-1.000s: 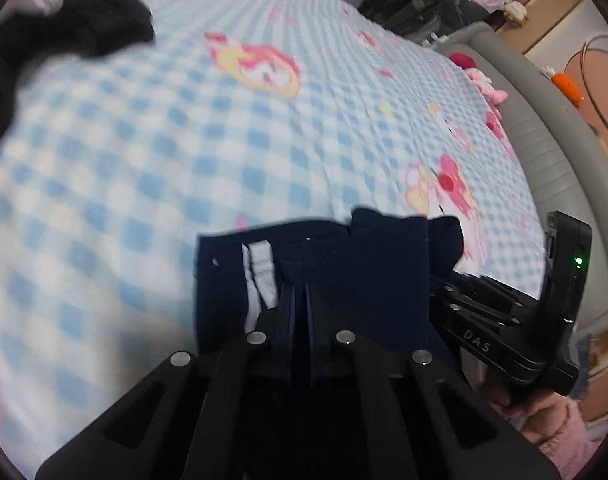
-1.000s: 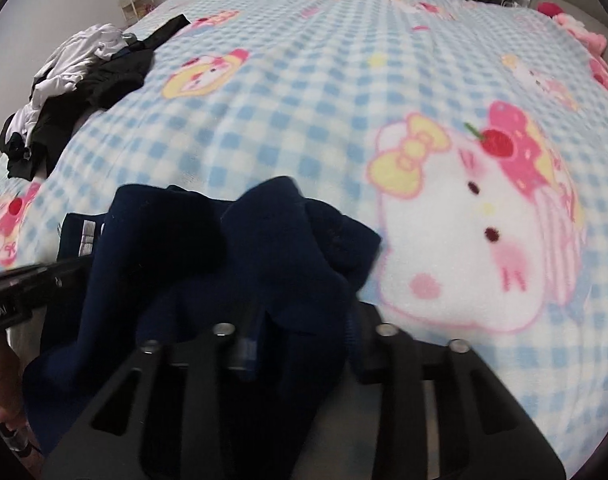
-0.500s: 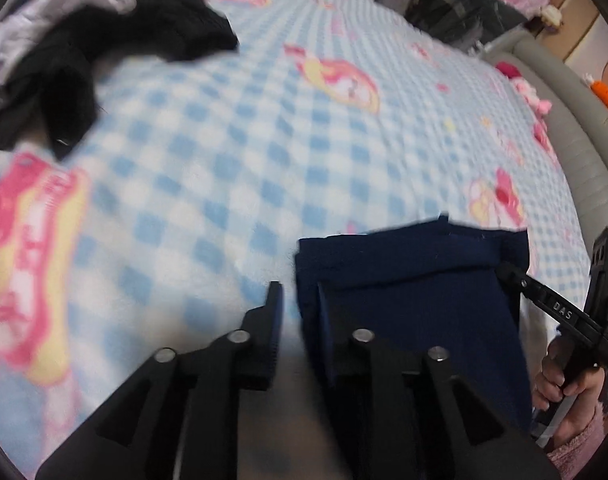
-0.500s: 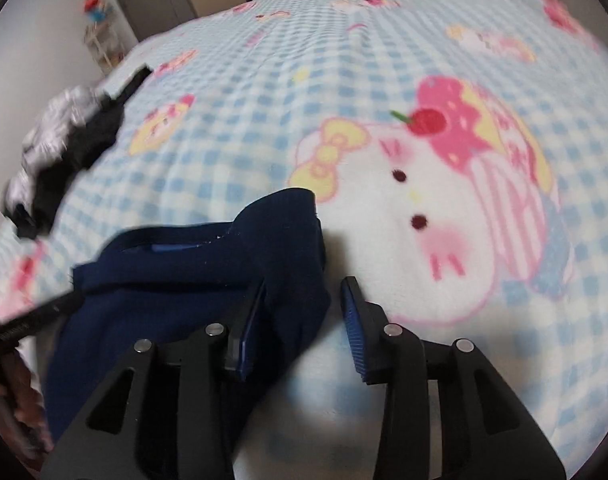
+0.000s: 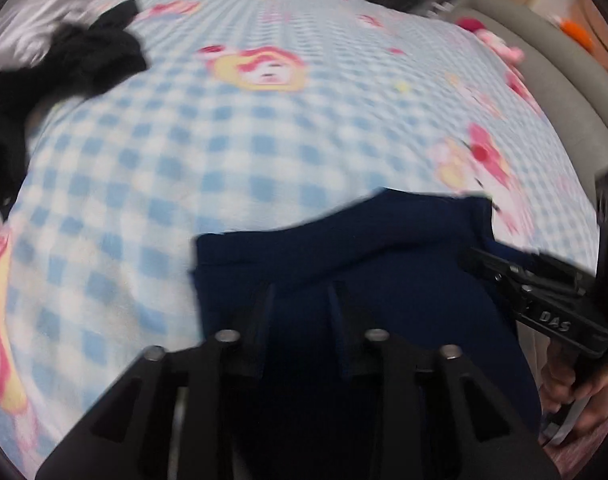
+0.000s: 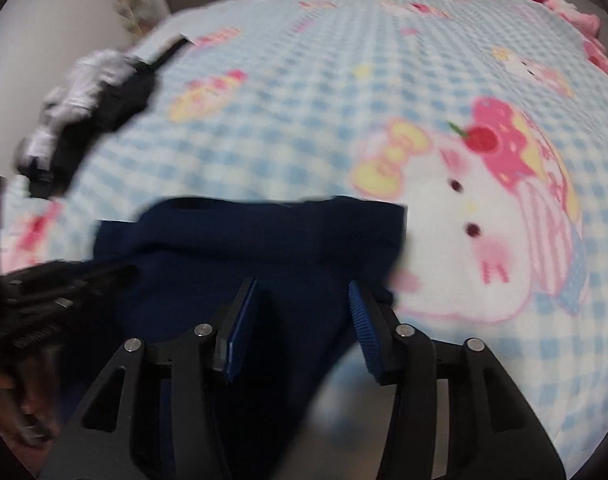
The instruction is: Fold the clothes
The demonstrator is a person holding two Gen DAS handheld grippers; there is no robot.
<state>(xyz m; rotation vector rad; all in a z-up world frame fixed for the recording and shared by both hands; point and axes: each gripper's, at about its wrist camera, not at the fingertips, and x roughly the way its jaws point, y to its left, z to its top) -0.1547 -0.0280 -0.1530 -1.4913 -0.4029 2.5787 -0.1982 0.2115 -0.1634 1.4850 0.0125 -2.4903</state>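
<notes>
Left gripper [image 5: 299, 300] sits w/ fingers spread apart, low-centre of frame, over the navy garment [image 5: 368, 272], gripping nothing. Right gripper [image 6: 304, 308] likewise parted, blue pads [image 6: 239, 328] above the same folded cloth. Garment lies on the blue checked blanket [image 5: 223, 148], lower middle of both views. Black and grey clothes pile [image 6: 87, 100] at upper left, well apart.

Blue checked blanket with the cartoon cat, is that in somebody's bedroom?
Probably a bedroom: the blue checked fleece blanket covers a bed, with a dark navy garment and a heap of black and grey clothes lying on it.
</notes>
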